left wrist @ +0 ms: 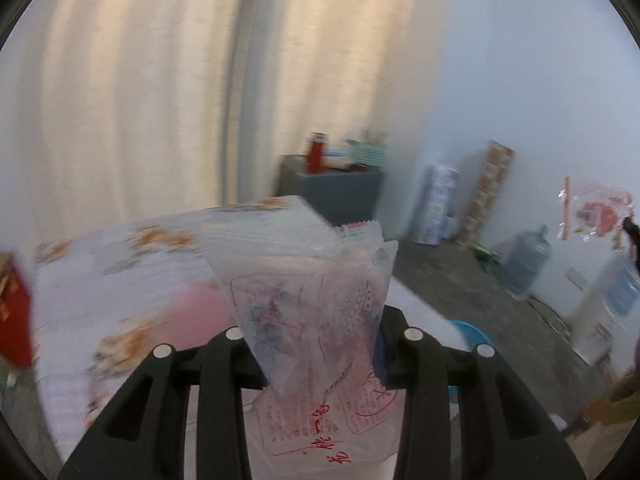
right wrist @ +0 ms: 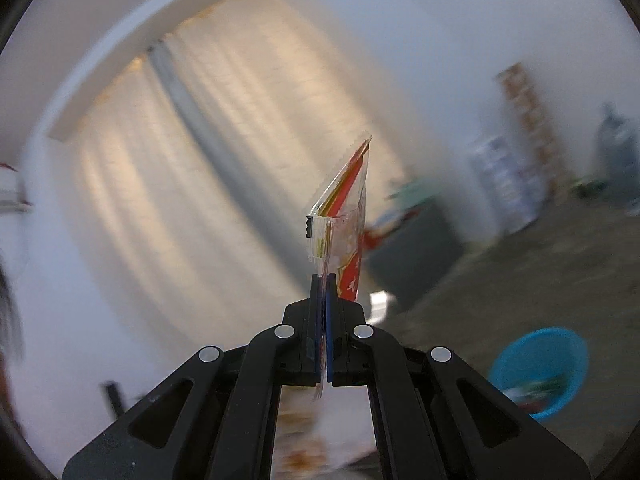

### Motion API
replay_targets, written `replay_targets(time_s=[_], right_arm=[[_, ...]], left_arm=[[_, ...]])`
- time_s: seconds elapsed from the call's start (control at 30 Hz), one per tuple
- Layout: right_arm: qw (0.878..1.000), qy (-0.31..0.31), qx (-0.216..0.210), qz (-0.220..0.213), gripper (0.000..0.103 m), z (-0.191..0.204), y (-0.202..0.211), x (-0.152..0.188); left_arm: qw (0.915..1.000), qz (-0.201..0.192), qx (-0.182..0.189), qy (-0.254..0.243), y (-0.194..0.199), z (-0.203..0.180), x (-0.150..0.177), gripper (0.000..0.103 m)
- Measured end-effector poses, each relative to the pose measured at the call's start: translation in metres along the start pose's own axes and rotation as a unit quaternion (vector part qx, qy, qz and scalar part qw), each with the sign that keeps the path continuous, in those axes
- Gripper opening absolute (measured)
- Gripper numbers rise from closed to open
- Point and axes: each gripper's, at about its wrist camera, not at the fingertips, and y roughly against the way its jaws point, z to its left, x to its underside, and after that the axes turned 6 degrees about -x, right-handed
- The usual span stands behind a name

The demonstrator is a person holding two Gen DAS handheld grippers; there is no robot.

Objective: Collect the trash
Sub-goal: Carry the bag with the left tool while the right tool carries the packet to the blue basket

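Wrappers are clamped in both grippers: a clear printed wrapper (left wrist: 320, 320) in the left gripper (left wrist: 320, 364), a red wrapper (right wrist: 344, 224) edge-on in the shut right gripper (right wrist: 325, 320). The blue basin (right wrist: 540, 372) lies low to the right, nearer the right gripper.

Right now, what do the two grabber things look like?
Both are matte black plastic. The left gripper and right gripper each spread into slotted black bars, like a fan, with round silver pins at the joints. The right one's fingers have blue pads on their inner faces; a strip of blue shows on the left one too. No cables, labels or sleeves show.
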Motion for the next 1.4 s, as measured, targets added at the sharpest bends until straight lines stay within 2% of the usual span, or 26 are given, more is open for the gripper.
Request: replay_targets(time_s=[0.1,0.2,0.33,0.43,0.53,0.57,0.67,0.83,0.97,1.07,1.13,1.17,1.2,1.23,1.27,1.3,1.33,1.4], right_arm=[[0.997,0.019,0.073,-0.009,0.000,-0.016,0.009,0.004],[0.995,0.011,0.102,-0.004,0.000,-0.036,0.007,0.007],[0.991,-0.018,0.134,0.011,0.000,-0.076,0.003,0.014],[0.987,-0.037,0.153,0.025,0.000,-0.102,-0.004,0.021],[0.981,-0.053,0.179,0.045,0.000,-0.131,-0.016,0.033],[0.978,-0.056,0.192,0.055,0.000,-0.141,-0.021,0.039],[0.969,-0.061,0.223,0.085,0.000,-0.165,-0.036,0.055],[0.954,-0.089,0.251,0.139,0.000,-0.212,-0.060,0.089],[0.941,-0.102,0.269,0.177,0.000,-0.238,-0.080,0.109],[0.932,-0.113,0.281,0.196,0.000,-0.258,-0.094,0.118],[0.928,-0.115,0.288,0.206,0.001,-0.267,-0.102,0.121],[0.925,-0.118,0.291,0.214,0.005,-0.272,-0.105,0.122],[0.922,-0.123,0.293,0.220,0.007,-0.279,-0.111,0.125],[0.921,-0.127,0.293,0.221,0.009,-0.283,-0.112,0.126],[0.921,-0.131,0.291,0.224,0.017,-0.289,-0.115,0.130],[0.920,-0.132,0.292,0.226,0.034,-0.293,-0.117,0.133],[0.919,-0.134,0.294,0.227,0.042,-0.293,-0.115,0.137],[0.916,-0.143,0.300,0.226,0.045,-0.296,-0.112,0.143]], left_arm=[[0.9986,0.016,0.045,-0.022,-0.025,-0.038,-0.011,0.036],[0.9938,0.036,0.095,-0.045,-0.054,-0.083,-0.021,0.036],[0.9820,0.076,0.158,-0.070,-0.098,-0.148,-0.026,0.036],[0.9668,0.130,0.204,-0.081,-0.141,-0.198,-0.023,0.036],[0.9508,0.185,0.231,-0.091,-0.181,-0.241,-0.011,0.036],[0.9439,0.211,0.235,-0.095,-0.200,-0.260,-0.005,0.036],[0.9308,0.260,0.231,-0.112,-0.245,-0.301,0.011,0.036],[0.9164,0.316,0.204,-0.138,-0.313,-0.354,0.039,0.036],[0.9032,0.363,0.183,-0.138,-0.367,-0.388,0.061,0.036],[0.8966,0.378,0.168,-0.158,-0.395,-0.409,0.076,0.036],[0.8964,0.382,0.163,-0.154,-0.411,-0.415,0.080,0.037],[0.8963,0.387,0.160,-0.144,-0.420,-0.418,0.082,0.043],[0.8980,0.387,0.157,-0.138,-0.424,-0.418,0.082,0.054],[0.9051,0.377,0.146,-0.131,-0.428,-0.419,0.081,0.059],[0.9140,0.359,0.143,-0.123,-0.428,-0.420,0.077,0.065],[0.9183,0.348,0.148,-0.118,-0.430,-0.423,0.072,0.067],[0.9204,0.340,0.155,-0.114,-0.428,-0.423,0.068,0.069],[0.9241,0.327,0.163,-0.110,-0.426,-0.423,0.061,0.070]])
